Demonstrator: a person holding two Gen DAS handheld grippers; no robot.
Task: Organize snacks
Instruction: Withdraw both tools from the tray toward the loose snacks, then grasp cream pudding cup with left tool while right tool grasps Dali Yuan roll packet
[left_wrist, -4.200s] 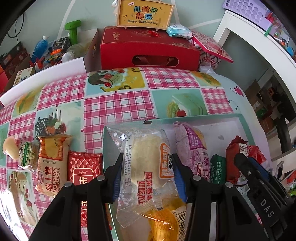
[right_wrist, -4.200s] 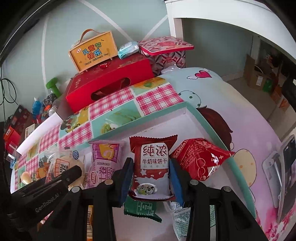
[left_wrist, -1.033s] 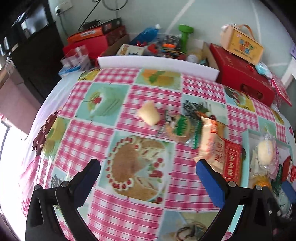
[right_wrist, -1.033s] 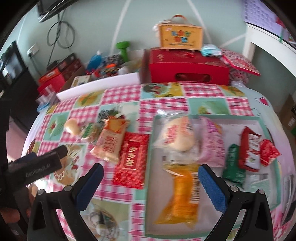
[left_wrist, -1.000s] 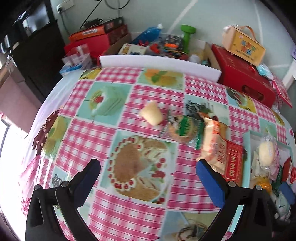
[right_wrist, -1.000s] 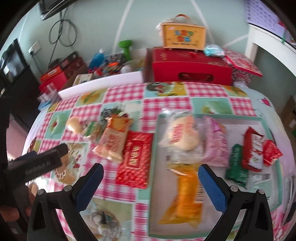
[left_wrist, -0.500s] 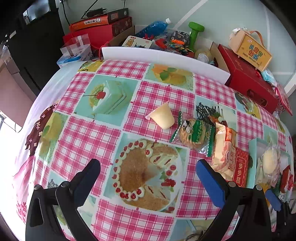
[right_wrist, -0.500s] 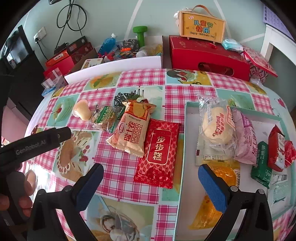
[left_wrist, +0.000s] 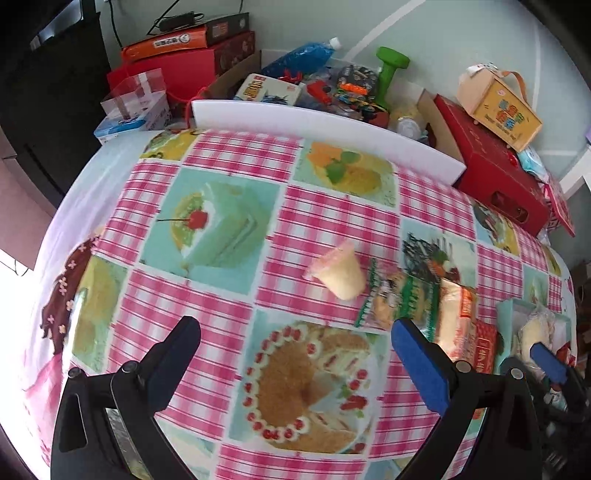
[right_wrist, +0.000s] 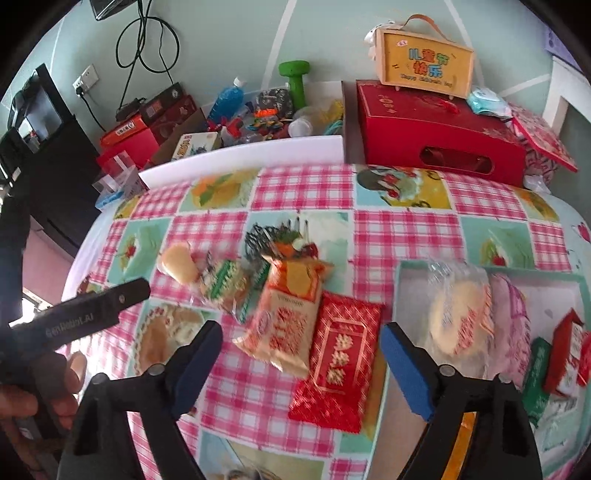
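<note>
Red-checked cloth (right_wrist: 402, 236) — four loose snacks (right_wrist: 284, 317) beside one tray (right_wrist: 400, 280), both tongs (left_wrist: 295, 354) (right_wrist: 299, 354) spread wide, empty.

Clutter past the far edge of my surface

A red gift box (right_wrist: 436, 131) sits at the far right corner, a yellow carry box (right_wrist: 424, 66) on top; a green dumbbell (right_wrist: 295, 79) and blue bottle (right_wrist: 227, 98) stand further left.

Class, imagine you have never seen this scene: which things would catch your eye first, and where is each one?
First comes the pink checked tablecloth with cake pictures, covering the whole table. Across its middle lies a row of loose snacks, from the pale jelly cup at the left to the red packet beside the tray, which already holds several packets. Along the far edge stands a big red gift box with a yellow carry box on top.
</note>
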